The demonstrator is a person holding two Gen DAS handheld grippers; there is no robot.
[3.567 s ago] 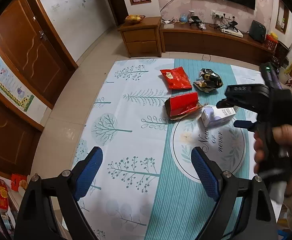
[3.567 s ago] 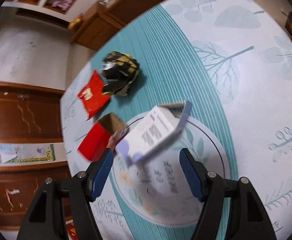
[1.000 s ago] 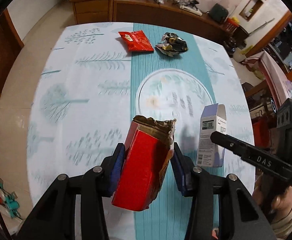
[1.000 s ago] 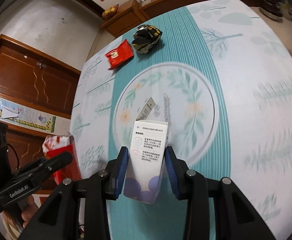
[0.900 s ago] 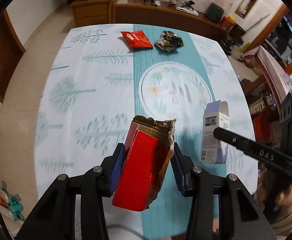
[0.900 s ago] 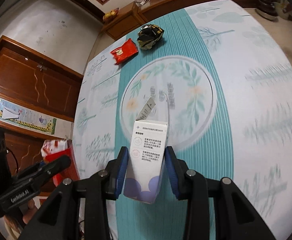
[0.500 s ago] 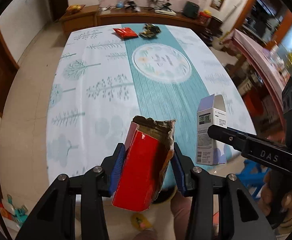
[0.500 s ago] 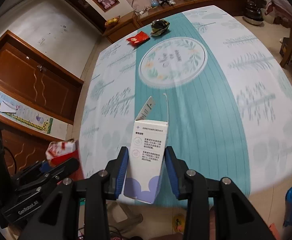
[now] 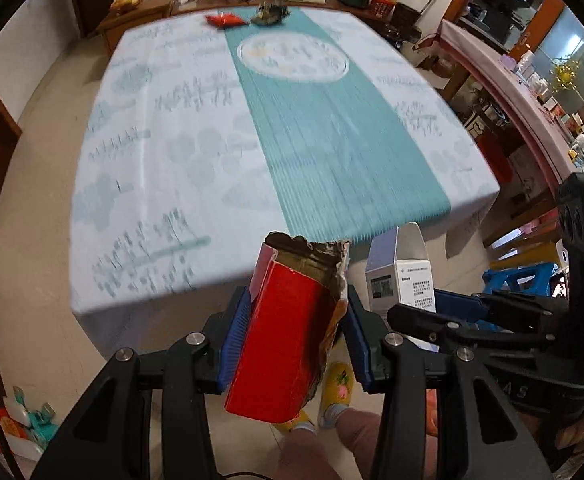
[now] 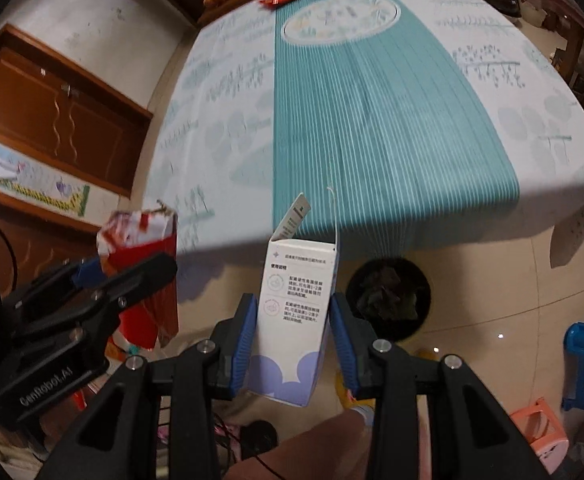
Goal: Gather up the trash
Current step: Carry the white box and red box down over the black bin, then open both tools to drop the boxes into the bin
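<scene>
While left gripper (image 9: 294,330) clamps red carton (image 9: 287,336), right gripper (image 10: 294,334) clamps white box (image 10: 296,320).

left tool (image 9: 296,332) clamped, right tool (image 10: 294,336) clamped

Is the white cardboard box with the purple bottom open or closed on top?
Open. The white cardboard box in the right hand-held gripper has its top flap standing up.
</scene>
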